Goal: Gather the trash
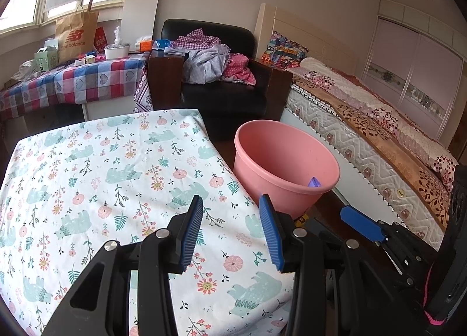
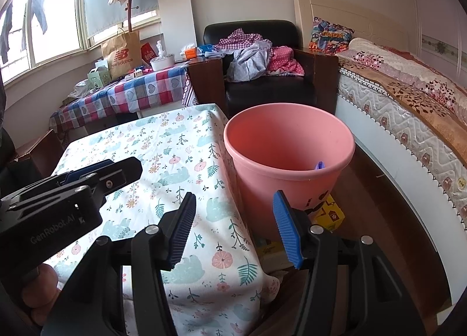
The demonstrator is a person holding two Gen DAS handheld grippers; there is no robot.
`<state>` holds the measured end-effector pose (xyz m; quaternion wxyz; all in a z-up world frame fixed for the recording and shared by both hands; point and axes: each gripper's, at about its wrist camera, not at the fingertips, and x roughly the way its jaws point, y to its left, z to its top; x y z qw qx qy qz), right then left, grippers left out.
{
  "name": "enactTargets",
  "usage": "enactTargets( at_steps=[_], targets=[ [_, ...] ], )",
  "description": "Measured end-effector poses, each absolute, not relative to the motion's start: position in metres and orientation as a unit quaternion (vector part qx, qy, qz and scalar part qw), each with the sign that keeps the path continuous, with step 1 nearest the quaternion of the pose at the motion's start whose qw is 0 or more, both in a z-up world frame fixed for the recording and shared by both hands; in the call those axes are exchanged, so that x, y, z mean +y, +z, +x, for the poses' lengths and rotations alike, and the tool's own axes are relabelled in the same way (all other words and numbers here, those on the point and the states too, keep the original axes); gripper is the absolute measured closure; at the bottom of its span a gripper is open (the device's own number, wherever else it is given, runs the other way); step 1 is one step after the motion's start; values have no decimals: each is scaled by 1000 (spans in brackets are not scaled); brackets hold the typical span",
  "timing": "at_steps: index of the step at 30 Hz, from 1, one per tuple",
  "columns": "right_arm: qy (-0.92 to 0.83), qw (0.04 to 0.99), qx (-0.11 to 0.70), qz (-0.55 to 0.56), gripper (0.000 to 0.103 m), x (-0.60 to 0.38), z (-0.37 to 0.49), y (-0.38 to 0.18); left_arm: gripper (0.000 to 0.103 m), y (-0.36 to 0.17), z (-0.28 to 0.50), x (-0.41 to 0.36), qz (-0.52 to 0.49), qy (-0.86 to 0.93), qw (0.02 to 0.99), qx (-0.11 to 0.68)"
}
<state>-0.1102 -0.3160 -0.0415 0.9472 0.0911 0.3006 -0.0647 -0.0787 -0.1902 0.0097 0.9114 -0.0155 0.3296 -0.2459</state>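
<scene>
Currently both grippers, left [image 1: 232, 230] and right [image 2: 240, 229], apart, empty. Worktop [image 1: 87, 178] shows no trash. Risk: right gripper knocking bucket [image 2: 289, 160] off right edge support; tipping spills purple scrap [image 2: 320, 165].

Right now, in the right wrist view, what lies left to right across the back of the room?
New Balance paper bag → white bowl → black armchair piled with clothes → cartoon-print pillow → bed with quilt.
</scene>
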Motion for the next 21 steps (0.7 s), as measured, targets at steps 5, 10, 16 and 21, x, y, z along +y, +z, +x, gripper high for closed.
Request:
enactTargets(
  at_steps=[5,10,16,21],
  targets=[
    [-64,947,301,92,47,-316,-110,-42,63,9,-79,-191,-15,-246,912,329],
    [-64,947,302,91,47,-316,-110,-43,63,8,-79,-193,-14,-247,911,330],
    [-64,947,303,92,47,-316,-109,-43,63,8,-79,-193,-14,-247,911,330],
    [-64,947,302,92,47,-316,-110,-43,63,8,-80,-193,-15,-247,911,330]
  ],
)
